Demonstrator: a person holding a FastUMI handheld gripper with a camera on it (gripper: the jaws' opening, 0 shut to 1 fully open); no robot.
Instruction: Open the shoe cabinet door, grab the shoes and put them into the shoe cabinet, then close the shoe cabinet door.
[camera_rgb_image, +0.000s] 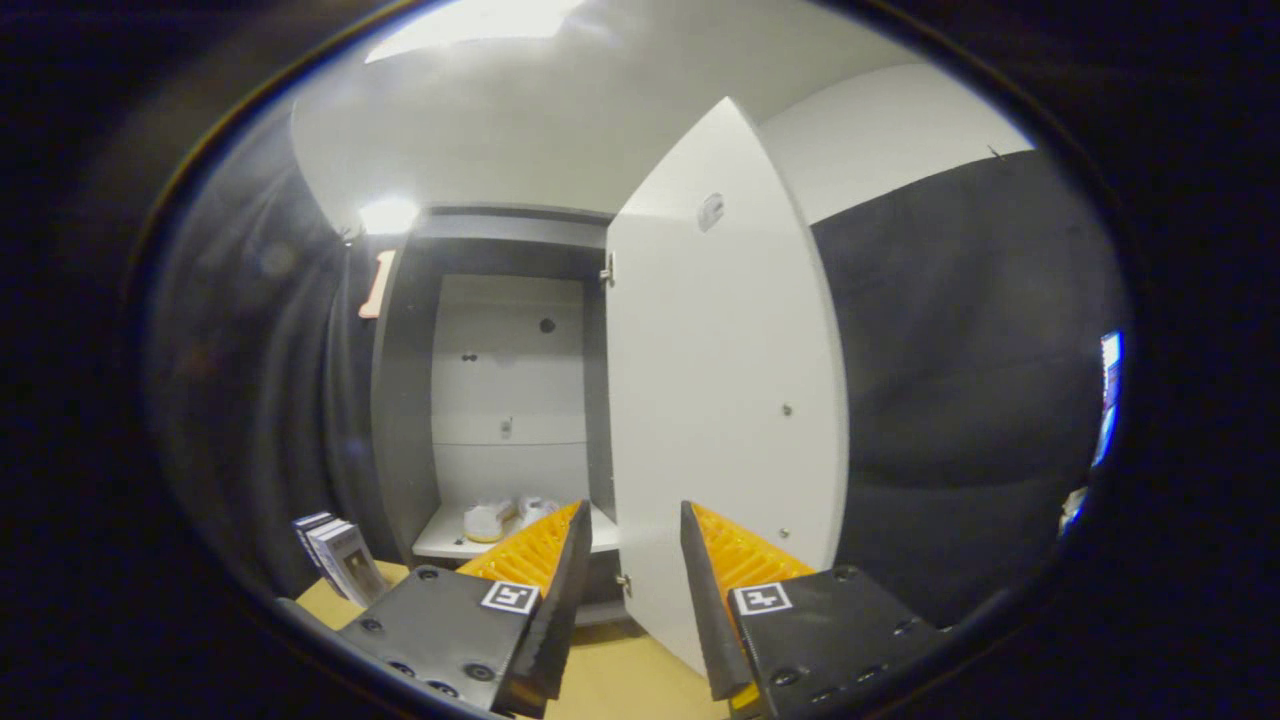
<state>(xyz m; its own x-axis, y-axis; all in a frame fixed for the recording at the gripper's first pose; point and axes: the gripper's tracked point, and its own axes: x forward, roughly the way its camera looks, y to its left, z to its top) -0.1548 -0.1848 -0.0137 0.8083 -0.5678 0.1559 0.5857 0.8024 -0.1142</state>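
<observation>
Black cloth wall behind; shoe cabinet (500, 380) door (725, 400) open, shoes (505, 518) sitting inside, gripper (632, 545) spread wide, holding nothing.

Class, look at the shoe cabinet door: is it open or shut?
Open. The door swings outward, baring the cabinet interior and the shoes on its bottom shelf. The tool is open, holding nothing.

Small boxes (338, 560) leaning together on the tan floor (620, 680) at near left, ceiling light (388, 215) glowing above.
</observation>
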